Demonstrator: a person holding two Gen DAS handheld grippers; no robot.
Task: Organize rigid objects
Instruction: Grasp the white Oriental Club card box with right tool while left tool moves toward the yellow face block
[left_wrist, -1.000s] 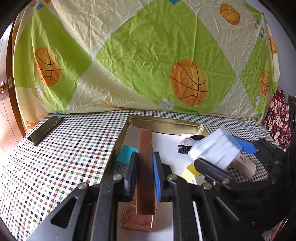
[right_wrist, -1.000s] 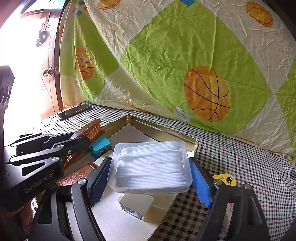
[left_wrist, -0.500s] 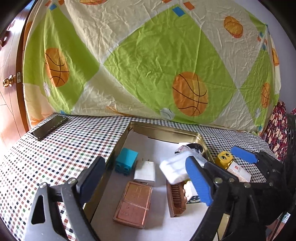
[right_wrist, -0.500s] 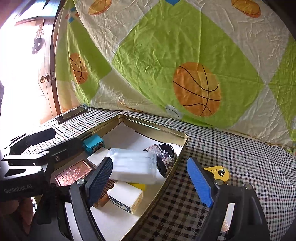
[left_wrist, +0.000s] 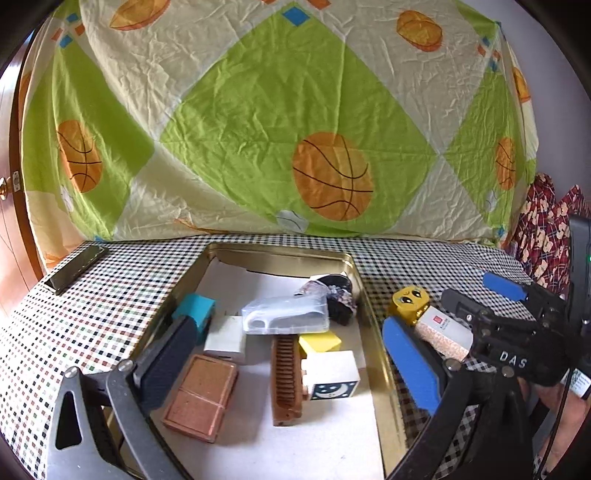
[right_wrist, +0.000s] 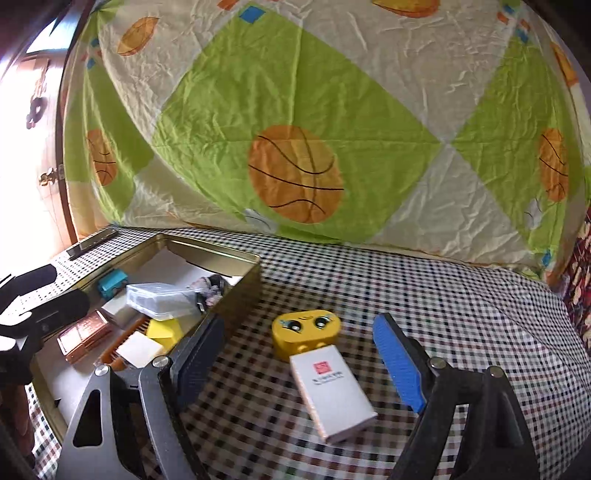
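On the checked table (right_wrist: 424, 295), before a basketball-print sheet, my left gripper (left_wrist: 291, 358) has just sprung wide, empty; comb (left_wrist: 286, 380) and clear case (left_wrist: 286, 317) now lie in the tin (left_wrist: 280, 256). My right gripper (right_wrist: 295, 354), open, frames the white box (right_wrist: 332, 391).

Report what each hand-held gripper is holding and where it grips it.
Nothing is held. The left hand-held gripper, jaws just opened, stands empty over the gold tin. The right hand-held gripper is open around the white box without touching it.
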